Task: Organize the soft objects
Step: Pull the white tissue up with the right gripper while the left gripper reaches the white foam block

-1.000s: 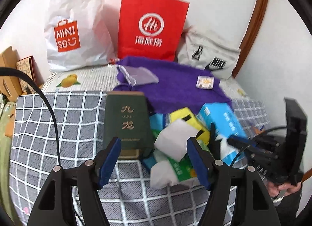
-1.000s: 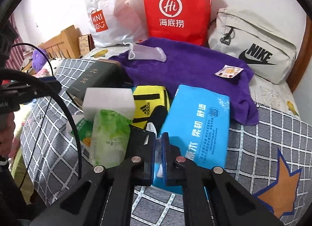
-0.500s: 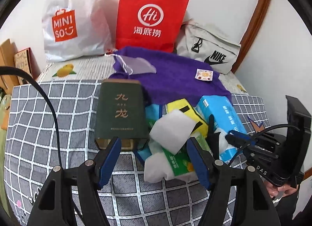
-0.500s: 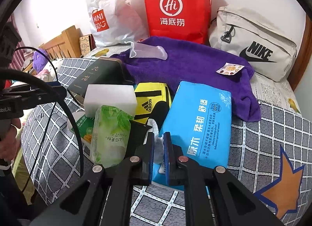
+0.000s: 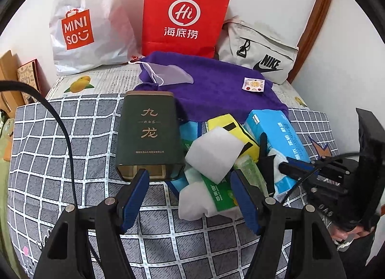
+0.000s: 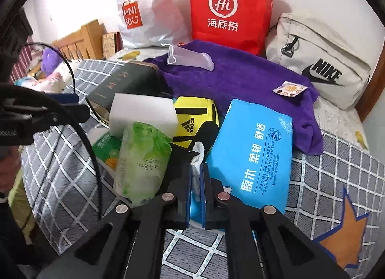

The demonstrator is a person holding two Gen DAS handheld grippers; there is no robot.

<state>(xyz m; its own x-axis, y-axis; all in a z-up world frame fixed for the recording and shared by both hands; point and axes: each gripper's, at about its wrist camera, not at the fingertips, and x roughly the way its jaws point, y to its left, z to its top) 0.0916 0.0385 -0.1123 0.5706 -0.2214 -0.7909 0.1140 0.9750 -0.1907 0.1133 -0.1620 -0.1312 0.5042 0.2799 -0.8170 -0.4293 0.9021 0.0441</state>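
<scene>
The purple towel [image 6: 240, 86] looks like thick plush cloth, fuzzy and matt. Under it the checked bedspread [image 5: 60, 146] is a flat woven fabric with a dull finish. The green tin [image 5: 149, 134] seems metal — satin dark sides with gilt lettering and a shinier rim. The blue tissue pack [image 6: 255, 156] is smooth plastic film, slightly glossy, and the white tissue [image 6: 197, 161] sticking out of it is soft crinkled paper. The white sponge block [image 6: 144, 115] appears foamy and matt. The red bag [image 6: 228, 7] is stiff smooth paper; the Miniso bag [image 5: 91, 21] is crumpled, shiny plastic. The Nike bag [image 6: 320, 60] is pale canvas-like cloth — matt. The headboard [image 6: 79, 41] is varnished wood.
</scene>
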